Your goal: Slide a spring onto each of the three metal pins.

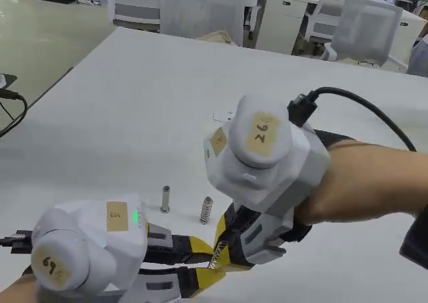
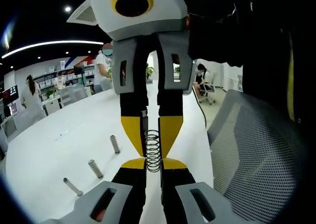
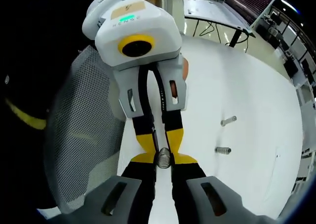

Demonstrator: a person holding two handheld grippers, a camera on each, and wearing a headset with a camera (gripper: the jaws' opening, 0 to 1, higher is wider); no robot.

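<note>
I log left gripper and right gripper tip to tip | both jaws nearly closed, pinching one spring | bare pin at its 10 o'clock in head view.

white workbench, grey mesh chairs, shiny floor behind.

I read one loose spring, a bright steel coil, clear of the table and pinched between the jaw tips of the left gripper and right gripper. One bare pin stands upright on the table. In line with it, the first sprung pin and second sprung pin each carry a coil.
</note>
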